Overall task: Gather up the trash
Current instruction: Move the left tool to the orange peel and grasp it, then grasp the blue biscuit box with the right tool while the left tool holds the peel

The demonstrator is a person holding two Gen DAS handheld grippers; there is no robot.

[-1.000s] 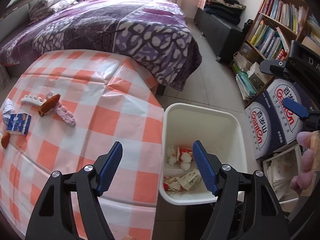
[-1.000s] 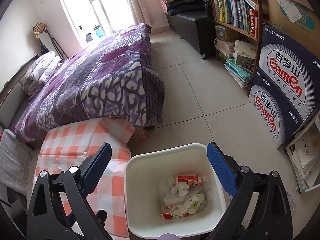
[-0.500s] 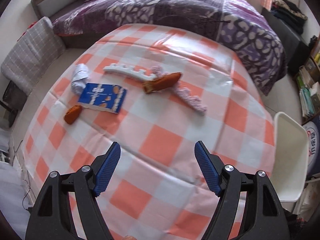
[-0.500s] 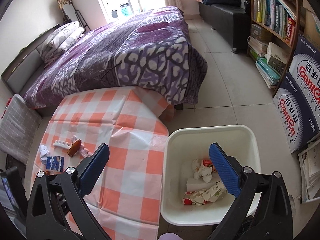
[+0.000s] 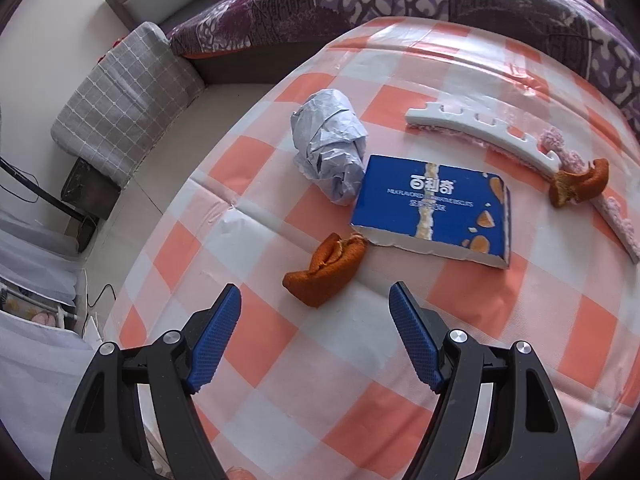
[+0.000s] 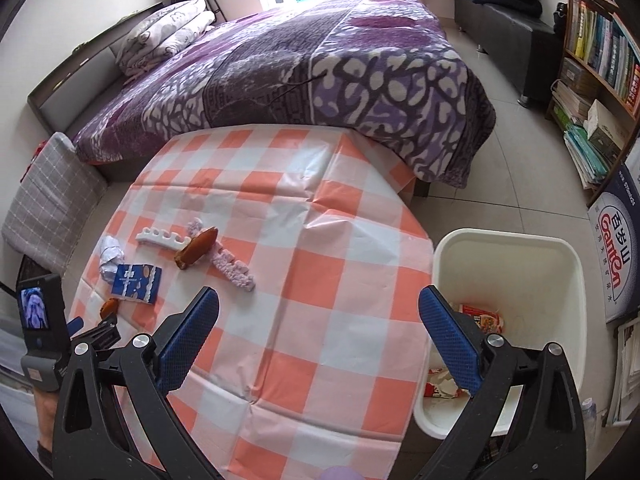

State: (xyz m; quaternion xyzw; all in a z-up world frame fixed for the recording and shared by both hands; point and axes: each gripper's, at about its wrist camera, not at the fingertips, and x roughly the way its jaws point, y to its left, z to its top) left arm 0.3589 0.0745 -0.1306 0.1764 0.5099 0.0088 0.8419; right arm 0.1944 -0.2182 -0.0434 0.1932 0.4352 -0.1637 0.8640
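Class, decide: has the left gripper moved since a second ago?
Yes. The left gripper swung from above the white bin across the checked tablecloth to the orange peel.

- Orange peel (image 5: 326, 270) lies curled, touching the blue biscuit box (image 5: 434, 210).
- Crumpled paper (image 5: 328, 152) sits beside the box.
- White bin (image 6: 508, 320) holds wrappers beside the surface (image 6: 320, 320).

Orange-and-white checked tablecloth (image 5: 400, 360), blue biscuit box (image 5: 434, 208) with white lettering, orange peel (image 5: 326, 272), pale grey-blue crumpled paper (image 5: 328, 152), white-and-pink foam strip (image 5: 480, 136), white bin (image 6: 560, 276), purple patterned bedspread (image 6: 320, 60), grey checked cushion (image 5: 128, 96) at upper left, blue-padded black gripper fingers (image 5: 216, 336)
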